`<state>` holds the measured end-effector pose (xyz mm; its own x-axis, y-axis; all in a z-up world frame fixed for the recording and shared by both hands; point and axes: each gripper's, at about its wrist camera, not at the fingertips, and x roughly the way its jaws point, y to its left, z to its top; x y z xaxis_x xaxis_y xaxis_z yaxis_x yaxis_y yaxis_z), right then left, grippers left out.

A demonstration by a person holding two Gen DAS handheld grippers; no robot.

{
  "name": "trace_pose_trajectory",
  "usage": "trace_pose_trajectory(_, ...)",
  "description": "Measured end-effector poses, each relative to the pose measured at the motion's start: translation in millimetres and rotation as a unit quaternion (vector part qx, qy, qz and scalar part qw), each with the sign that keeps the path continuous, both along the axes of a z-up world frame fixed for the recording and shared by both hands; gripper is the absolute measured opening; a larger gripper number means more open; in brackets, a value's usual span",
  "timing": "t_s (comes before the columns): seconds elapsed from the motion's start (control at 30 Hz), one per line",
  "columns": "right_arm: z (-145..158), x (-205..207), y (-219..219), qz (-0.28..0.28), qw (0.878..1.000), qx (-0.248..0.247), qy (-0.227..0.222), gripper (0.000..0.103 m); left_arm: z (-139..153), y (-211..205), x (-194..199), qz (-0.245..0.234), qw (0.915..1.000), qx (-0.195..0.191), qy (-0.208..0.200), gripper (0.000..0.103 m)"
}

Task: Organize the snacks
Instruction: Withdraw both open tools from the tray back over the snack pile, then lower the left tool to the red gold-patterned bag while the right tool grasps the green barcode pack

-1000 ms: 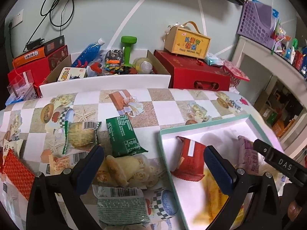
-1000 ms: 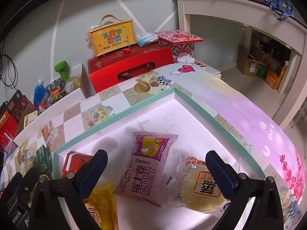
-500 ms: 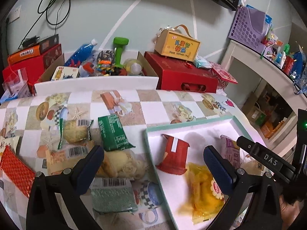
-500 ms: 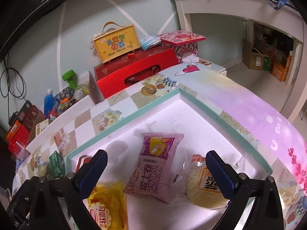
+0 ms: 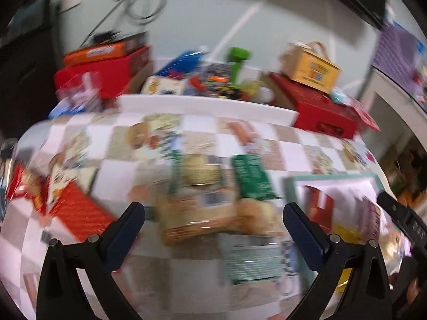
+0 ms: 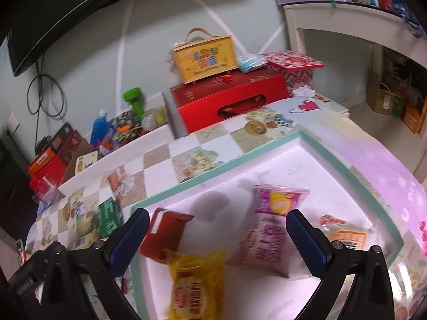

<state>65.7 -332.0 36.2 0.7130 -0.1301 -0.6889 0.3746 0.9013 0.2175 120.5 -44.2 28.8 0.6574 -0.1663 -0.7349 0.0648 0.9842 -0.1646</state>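
Snacks in crinkly wrappers are lying in two groups around a shallow white tray with a teal rim [image 6: 344,165], which is sitting on a table covered by a checkered cloth printed with food pictures [image 6: 157,160]. Inside the tray, a red packet with a white stripe [image 6: 165,230] is resting near the left wall, a yellow bag with a red label [image 6: 196,285] is lying just in front of it, a purple-and-pink swiss-roll packet [image 6: 269,229] is sitting toward the middle, and a clear-wrapped round bread with an orange label [image 6: 344,236] is lying to its right. Left of the tray, on the cloth, a dark green packet [image 5: 252,177] is lying beside a clear pack holding a pale round cake [image 5: 198,172], with a clear-wrapped bun [image 5: 221,220] in front of them and a pale green packet [image 5: 254,261] nearer still; this view is blurred. Farther left of the tray, a red textured packet [image 5: 77,209] is lying on the cloth. The left gripper [image 5: 213,218] is hovering above the bun with its blue-padded fingers spread wide and grasping nothing. The right gripper [image 6: 217,230] is hovering over the tray with its fingers likewise released and empty. Behind the tray, a yellow carry box with a handle [image 6: 204,58] is standing on a long red gift box [image 6: 232,100].
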Motion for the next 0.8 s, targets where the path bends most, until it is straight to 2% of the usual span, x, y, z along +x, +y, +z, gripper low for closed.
trace_pose_trajectory(0.13, -3, 6, 15, 0.021, 1.0, 0.004, 0.009, 0.103, -8, 41, 3, 0.054, 0.9984, 0.003, 0.019, 0.103)
trace_pose_trajectory(0.3, -2, 14, 45, 0.065, 0.998, 0.004, 0.01, 0.103, -24, 75, 6, 0.1, 0.9939, 0.001, 0.047, 0.103)
trace_pose_trajectory(0.5, -6, 24, 86, 0.118, 0.993, 0.003, 0.016, 0.103, -43, 113, 11, 0.153, 0.9852, -0.008, 0.076, 0.103)
trace_pose_trajectory(0.8, -22, 34, 134, 0.175, 0.984, -0.002, 0.039, 0.103, -64, 132, 18, 0.176, 0.9789, -0.028, 0.1, 0.103)
